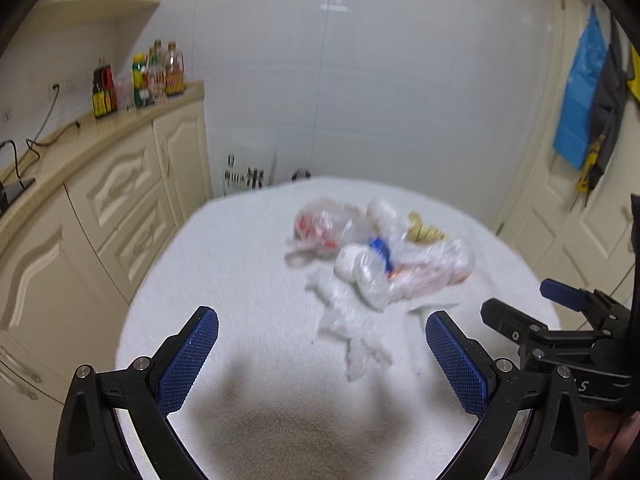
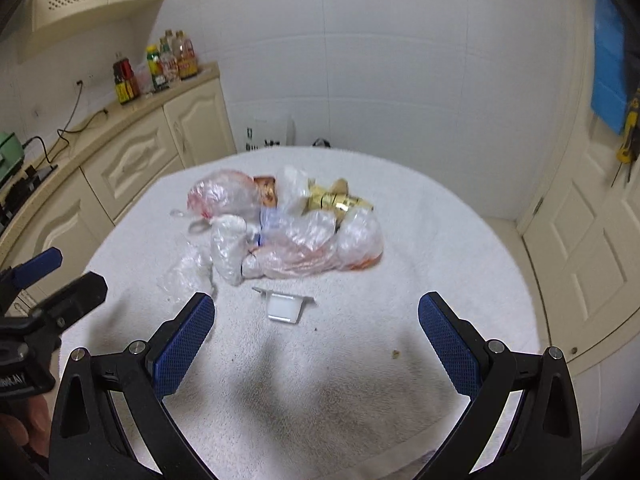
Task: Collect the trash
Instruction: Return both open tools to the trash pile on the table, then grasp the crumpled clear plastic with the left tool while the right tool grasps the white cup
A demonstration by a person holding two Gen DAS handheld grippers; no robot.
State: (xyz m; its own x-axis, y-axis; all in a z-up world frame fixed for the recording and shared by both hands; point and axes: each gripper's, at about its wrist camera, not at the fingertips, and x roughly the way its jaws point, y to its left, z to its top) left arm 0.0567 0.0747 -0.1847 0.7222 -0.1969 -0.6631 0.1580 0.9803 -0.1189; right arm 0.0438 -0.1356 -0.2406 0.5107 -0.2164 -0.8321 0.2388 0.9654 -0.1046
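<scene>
A pile of trash (image 2: 288, 224) lies on the white towel-covered table (image 2: 440, 240): clear plastic bags, a gold wrapper (image 2: 336, 200) and an orange packet. A small white plastic tray (image 2: 285, 307) lies in front of the pile. Loose clear wrap (image 1: 352, 336) trails toward me in the left wrist view, where the pile (image 1: 380, 256) is blurred. My left gripper (image 1: 320, 360) is open and empty above the table's near side. My right gripper (image 2: 316, 344) is open and empty just short of the small tray. Each gripper shows at the edge of the other's view.
Cream cabinets with a counter (image 2: 120, 120) run along the left, with several bottles (image 2: 160, 64) and cables on top. A white door (image 2: 592, 240) stands at the right. A blue bag (image 1: 580, 92) hangs by it. A crumb (image 2: 396, 355) lies on the towel.
</scene>
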